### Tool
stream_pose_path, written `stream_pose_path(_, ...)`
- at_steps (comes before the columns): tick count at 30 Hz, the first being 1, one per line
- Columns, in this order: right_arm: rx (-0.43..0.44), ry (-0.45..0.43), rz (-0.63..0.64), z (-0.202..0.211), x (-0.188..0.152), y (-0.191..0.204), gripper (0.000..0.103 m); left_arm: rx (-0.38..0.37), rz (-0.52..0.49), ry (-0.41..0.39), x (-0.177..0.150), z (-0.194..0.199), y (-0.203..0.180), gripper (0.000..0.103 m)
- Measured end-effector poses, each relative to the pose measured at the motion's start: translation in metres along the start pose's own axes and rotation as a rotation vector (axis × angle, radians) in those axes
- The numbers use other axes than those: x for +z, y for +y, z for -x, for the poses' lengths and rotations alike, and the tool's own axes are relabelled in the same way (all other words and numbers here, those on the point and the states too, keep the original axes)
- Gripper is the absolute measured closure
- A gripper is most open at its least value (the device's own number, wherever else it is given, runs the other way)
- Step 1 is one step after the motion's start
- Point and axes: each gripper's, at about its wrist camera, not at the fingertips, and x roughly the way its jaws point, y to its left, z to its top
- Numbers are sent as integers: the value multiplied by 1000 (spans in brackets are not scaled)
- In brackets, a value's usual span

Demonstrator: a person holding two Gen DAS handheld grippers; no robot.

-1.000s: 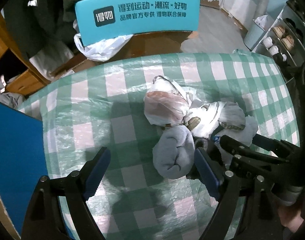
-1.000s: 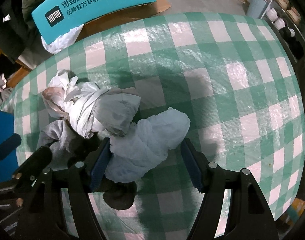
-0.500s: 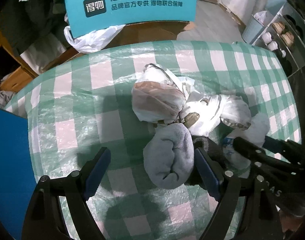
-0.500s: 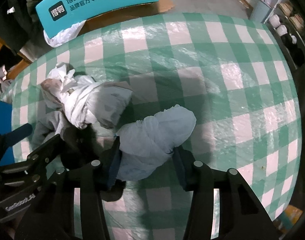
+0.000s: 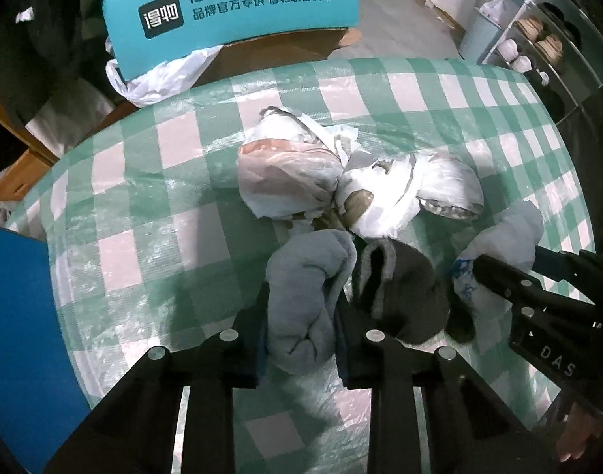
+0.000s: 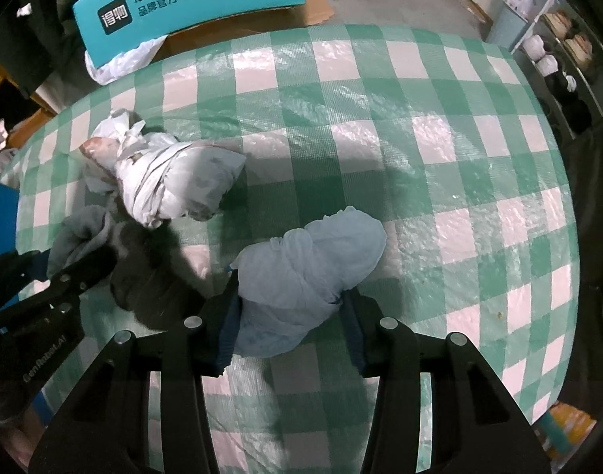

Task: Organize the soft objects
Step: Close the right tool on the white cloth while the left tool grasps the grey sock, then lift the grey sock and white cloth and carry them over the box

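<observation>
My left gripper (image 5: 299, 331) is shut on a rolled grey sock bundle (image 5: 305, 288) on the green checked tablecloth (image 5: 143, 197). My right gripper (image 6: 291, 320) is shut on a pale blue-white cloth bundle (image 6: 309, 264), which also shows in the left wrist view (image 5: 506, 237). A dark grey-black bundle (image 5: 400, 288) lies between the two. Behind them lie a white wrapped bundle (image 5: 412, 189), also in the right wrist view (image 6: 179, 181), and a pinkish bundle in plastic (image 5: 285, 177). The left gripper and its grey sock bundle (image 6: 80, 233) show at the right wrist view's left edge.
A teal sign with Chinese text (image 5: 230, 4) stands past the table's far edge, a white plastic bag (image 5: 155, 79) under it. A blue panel (image 5: 17, 316) stands at the left. A shoe rack (image 5: 538, 47) is at the far right.
Both grippers have closed: the left onto the grey sock bundle, the right onto the pale cloth bundle. The pale bundle has moved right, away from the pile.
</observation>
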Motion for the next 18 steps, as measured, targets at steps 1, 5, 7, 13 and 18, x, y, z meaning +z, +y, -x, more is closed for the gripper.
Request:
stream_pose_path(1,0,-3,4,2,-2,1,59,5,-5,-4,-1,2,1,78)
stream_pose_path(5,-5,-20,24,11,-6,4,59,25,-13,-18,-7,13,5,78)
stream_pose_path(7,-10,-29,34,15,-7,6,59,27,-10,-23,-10,19,8,78)
stream_pose_path(13,-19,-54,68,33,-16,11,59,46,-15,-45,-24,40,14,78)
stream_pose_path(18,-13,-83,93,51,-24,16,59,59,-22,-66,-35,57,21,78)
